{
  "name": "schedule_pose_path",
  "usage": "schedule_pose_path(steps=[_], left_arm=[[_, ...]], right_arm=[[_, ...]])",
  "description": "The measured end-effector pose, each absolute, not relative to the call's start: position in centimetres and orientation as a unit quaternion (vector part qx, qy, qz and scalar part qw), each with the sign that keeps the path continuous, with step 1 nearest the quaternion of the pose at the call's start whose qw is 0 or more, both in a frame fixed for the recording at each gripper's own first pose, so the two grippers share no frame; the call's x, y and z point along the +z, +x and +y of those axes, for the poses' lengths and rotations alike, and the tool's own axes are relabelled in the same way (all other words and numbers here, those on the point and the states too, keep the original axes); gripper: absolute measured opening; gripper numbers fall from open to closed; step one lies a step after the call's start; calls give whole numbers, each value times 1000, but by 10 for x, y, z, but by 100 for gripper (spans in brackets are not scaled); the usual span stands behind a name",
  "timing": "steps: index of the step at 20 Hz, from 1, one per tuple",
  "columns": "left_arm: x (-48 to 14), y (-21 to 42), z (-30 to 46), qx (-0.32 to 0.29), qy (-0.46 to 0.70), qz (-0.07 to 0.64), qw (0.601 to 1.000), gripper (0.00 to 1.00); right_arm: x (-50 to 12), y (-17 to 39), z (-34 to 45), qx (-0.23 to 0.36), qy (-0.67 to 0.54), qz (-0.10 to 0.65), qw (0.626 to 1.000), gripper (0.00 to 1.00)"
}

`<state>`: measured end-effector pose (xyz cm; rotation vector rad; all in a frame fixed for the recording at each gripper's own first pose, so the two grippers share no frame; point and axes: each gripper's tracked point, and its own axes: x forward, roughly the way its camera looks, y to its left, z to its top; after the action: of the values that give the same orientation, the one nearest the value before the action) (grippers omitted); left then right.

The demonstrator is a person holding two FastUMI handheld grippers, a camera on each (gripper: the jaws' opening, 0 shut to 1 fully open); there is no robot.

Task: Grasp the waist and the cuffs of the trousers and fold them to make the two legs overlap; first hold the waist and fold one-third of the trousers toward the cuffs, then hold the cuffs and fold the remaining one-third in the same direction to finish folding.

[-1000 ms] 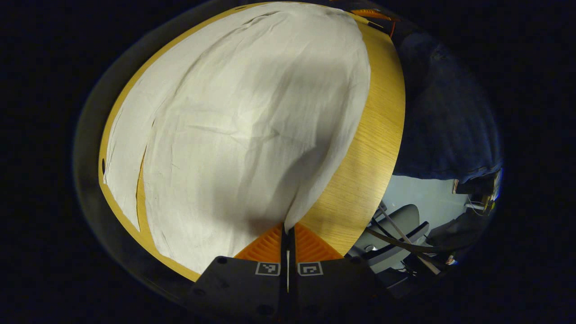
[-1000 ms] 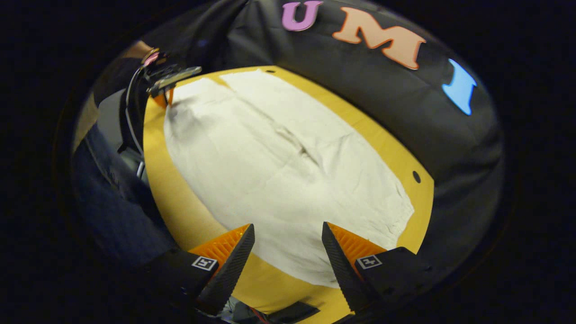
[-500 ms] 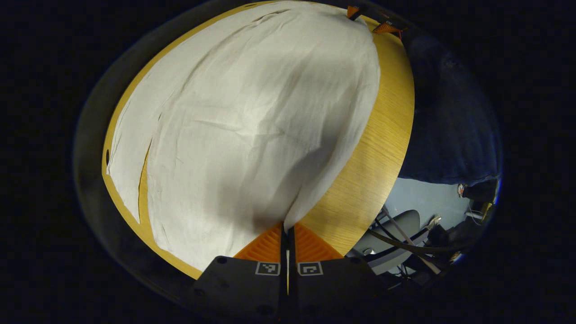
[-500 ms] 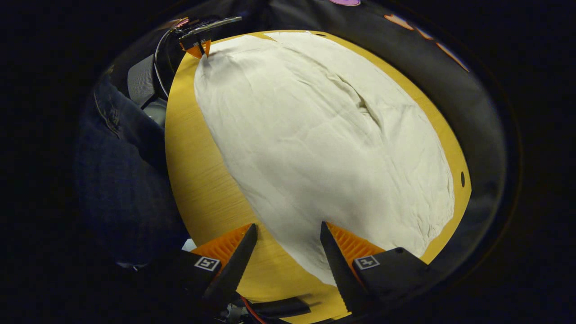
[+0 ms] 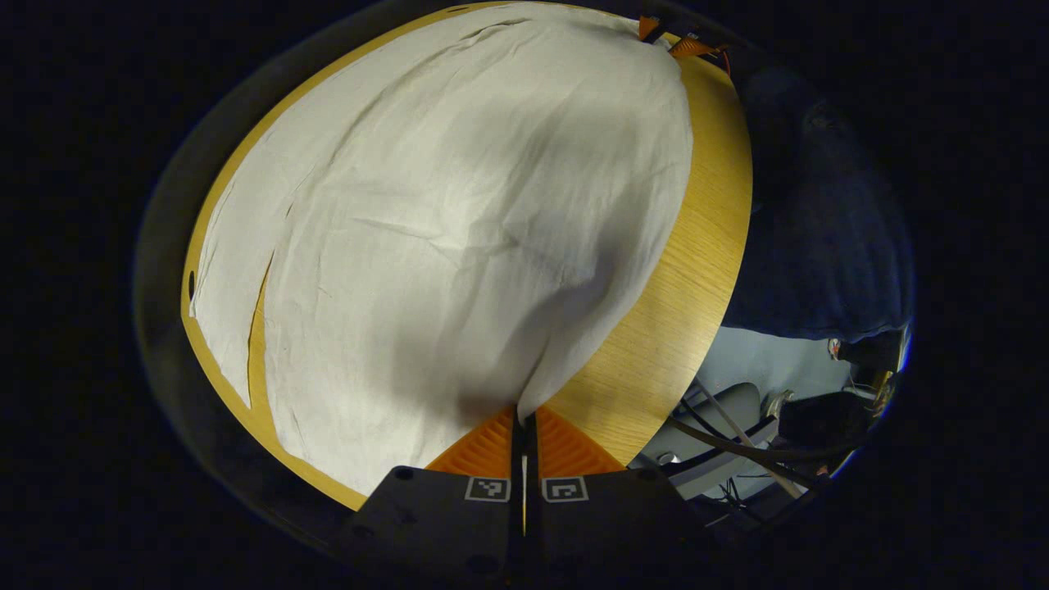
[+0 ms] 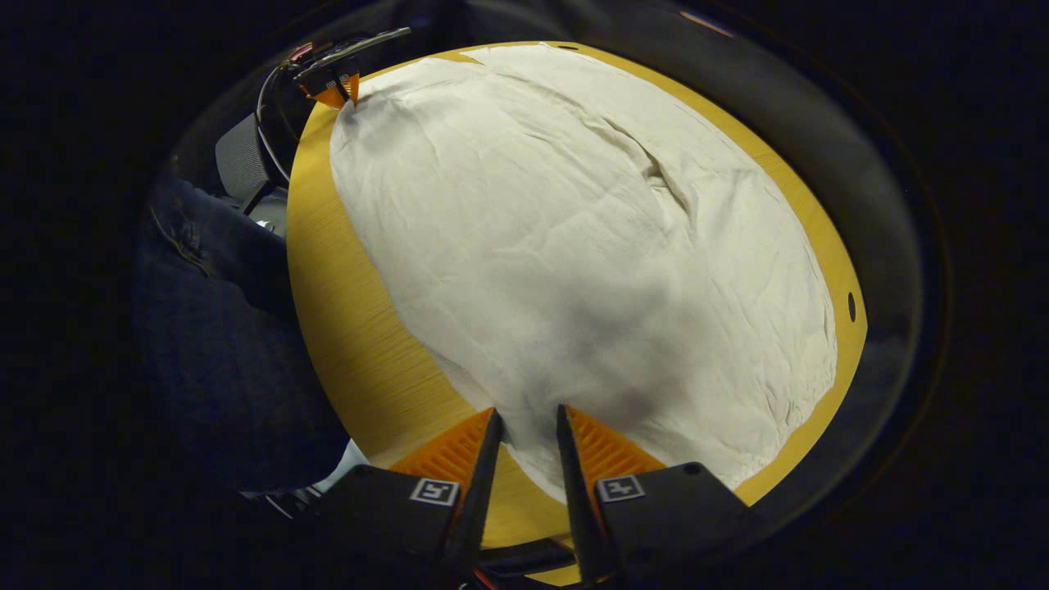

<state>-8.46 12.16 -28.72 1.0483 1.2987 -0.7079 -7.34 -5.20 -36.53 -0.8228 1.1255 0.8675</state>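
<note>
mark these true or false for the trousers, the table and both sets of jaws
1. The left gripper has its jaws closed on an edge corner of the trousers. True.
2. The right gripper has its jaws fully closed on the cloth. False: a gap remains, with the cloth edge between them.
3. The trousers lie spread flat on the wooden table. True.
4. The trousers are already folded into thirds. False: they are still spread out, with a slit of table showing between the legs.
5. The trousers are dark blue. False: they are off-white.
</note>
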Motion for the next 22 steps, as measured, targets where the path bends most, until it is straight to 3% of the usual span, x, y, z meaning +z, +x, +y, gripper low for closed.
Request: schedule_pose_path(steps=[1,3,5,13,22], left_arm=[[-287,-85,121,-305,454,565,618,0],[-287,-85,121,-302,450,566,622,0],[-287,-85,122,-305,450,566,620,0],[-282,-73,124,-319,480,536,616,0],[-198,42,61,-269,486,416,720,0]], right_arm=[[-365,-70,-53,381,-370,499,685,38],[-366,-67,-55,361,-364,506,694,10],[-367,-65,-57,342,-361,517,697,6],[-353,-58,-55,255,-379,499,736,2],[-266,2,-36,99,-312,403,854,4]])
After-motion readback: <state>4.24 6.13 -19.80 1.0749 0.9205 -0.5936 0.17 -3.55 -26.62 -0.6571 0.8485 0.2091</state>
